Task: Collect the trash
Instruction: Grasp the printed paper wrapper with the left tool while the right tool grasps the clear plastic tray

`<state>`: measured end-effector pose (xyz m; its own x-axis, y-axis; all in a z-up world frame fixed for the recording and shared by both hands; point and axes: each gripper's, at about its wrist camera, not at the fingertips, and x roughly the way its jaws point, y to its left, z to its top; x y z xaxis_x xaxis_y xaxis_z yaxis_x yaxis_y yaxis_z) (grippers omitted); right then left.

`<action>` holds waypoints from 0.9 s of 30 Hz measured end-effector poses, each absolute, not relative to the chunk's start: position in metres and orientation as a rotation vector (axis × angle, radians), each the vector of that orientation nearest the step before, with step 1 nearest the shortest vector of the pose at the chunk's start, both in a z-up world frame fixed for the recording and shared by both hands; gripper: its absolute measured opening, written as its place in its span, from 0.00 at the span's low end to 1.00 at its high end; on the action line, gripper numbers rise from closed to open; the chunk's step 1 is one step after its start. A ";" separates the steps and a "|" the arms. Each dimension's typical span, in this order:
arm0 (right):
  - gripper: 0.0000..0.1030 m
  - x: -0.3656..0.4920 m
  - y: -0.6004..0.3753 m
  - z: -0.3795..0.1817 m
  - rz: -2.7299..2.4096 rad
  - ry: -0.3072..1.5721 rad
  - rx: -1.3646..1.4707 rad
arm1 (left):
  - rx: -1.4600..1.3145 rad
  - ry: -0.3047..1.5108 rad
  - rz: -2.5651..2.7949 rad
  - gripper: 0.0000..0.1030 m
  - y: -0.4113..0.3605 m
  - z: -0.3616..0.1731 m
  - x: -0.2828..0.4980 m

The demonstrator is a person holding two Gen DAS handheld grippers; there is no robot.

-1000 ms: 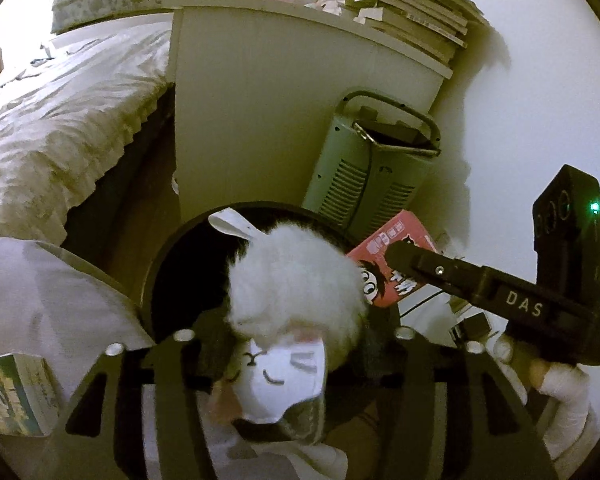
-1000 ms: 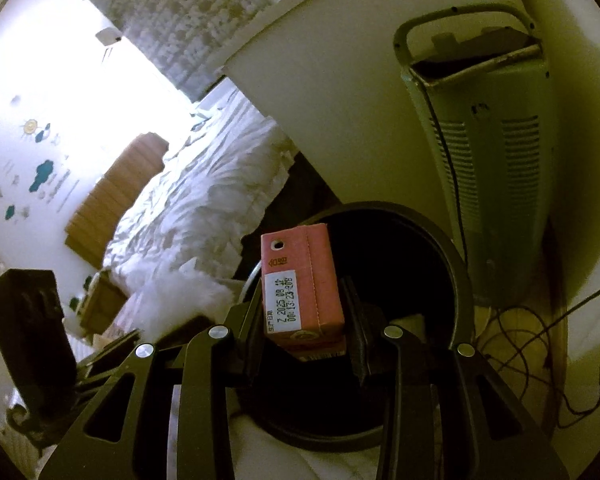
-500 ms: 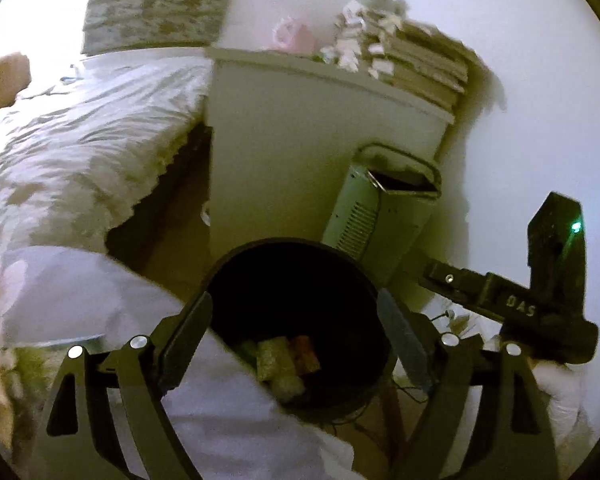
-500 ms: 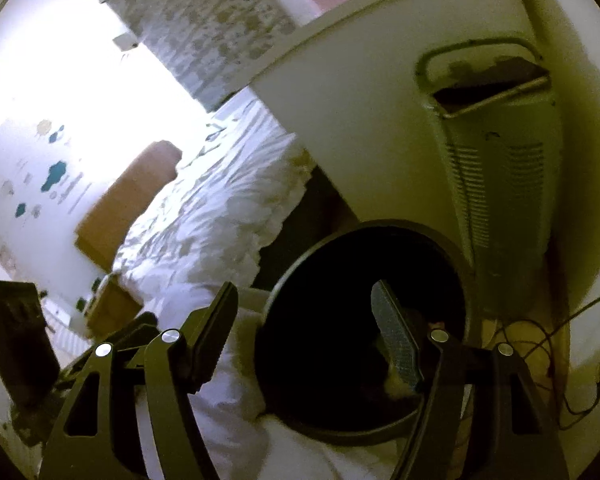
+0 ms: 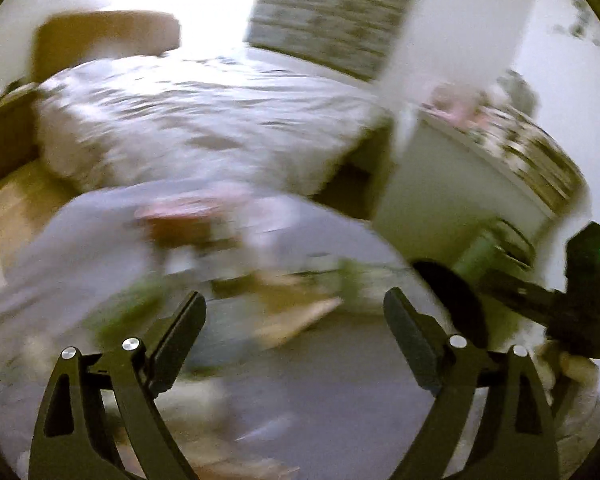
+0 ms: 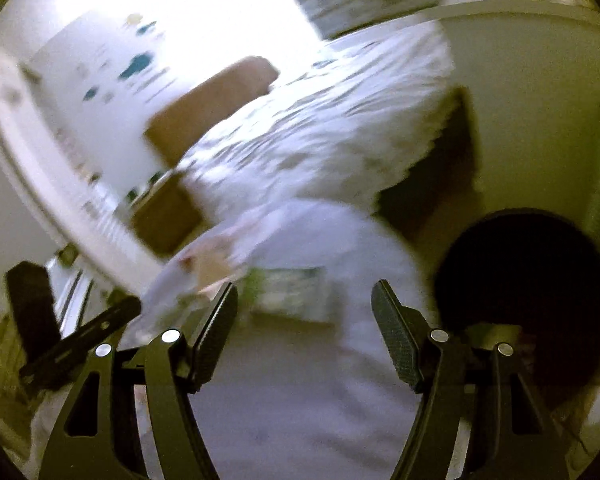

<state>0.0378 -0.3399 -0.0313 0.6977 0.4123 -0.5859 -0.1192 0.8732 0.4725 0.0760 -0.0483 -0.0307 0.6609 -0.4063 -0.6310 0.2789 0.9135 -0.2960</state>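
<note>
Both views are blurred by motion. My left gripper (image 5: 294, 312) is open and empty above a round white table (image 5: 328, 392) strewn with blurred trash: a pink item (image 5: 176, 216), a tan wrapper (image 5: 296, 320) and green pieces (image 5: 352, 280). The black bin (image 5: 452, 300) sits at the table's right edge. My right gripper (image 6: 304, 304) is open and empty over the same table (image 6: 300, 412), near a green and white carton (image 6: 292, 292). The bin (image 6: 524, 284) is to its right. The right gripper's body (image 5: 580, 304) shows at the far right of the left wrist view.
A bed with white bedding (image 5: 204, 120) lies behind the table. A white cabinet (image 5: 452, 188) stacked with books (image 5: 536, 156) and a green heater (image 5: 496, 248) stand near the bin. A wooden headboard (image 6: 212, 100) is beyond the bed.
Both grippers let their trash go into the bin and opened. Both have since swung left, away from the bin and over the table.
</note>
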 end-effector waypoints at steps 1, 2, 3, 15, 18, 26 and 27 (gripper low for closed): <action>0.67 0.041 -0.318 -0.031 0.338 0.763 0.397 | -0.207 0.768 -0.357 0.87 -0.029 -0.035 0.075; 0.67 0.043 -0.301 -0.031 0.361 0.777 0.379 | -0.240 0.781 -0.327 0.87 -0.011 -0.038 0.074; 0.67 0.047 -0.280 -0.033 0.396 0.800 0.354 | -0.287 0.798 -0.291 0.85 0.012 -0.044 0.071; 0.67 0.072 -0.146 -0.063 0.496 0.966 0.160 | -0.589 0.940 -0.221 0.70 0.082 -0.103 0.070; 0.55 0.078 -0.135 -0.071 0.472 0.989 0.135 | -0.640 0.969 -0.237 0.59 0.078 -0.115 0.076; 0.39 0.079 -0.133 -0.077 0.459 0.979 0.097 | -0.662 0.961 -0.228 0.29 0.078 -0.117 0.086; 0.39 0.078 -0.135 -0.076 0.459 0.976 0.100 | -0.664 0.953 -0.235 0.27 0.078 -0.116 0.085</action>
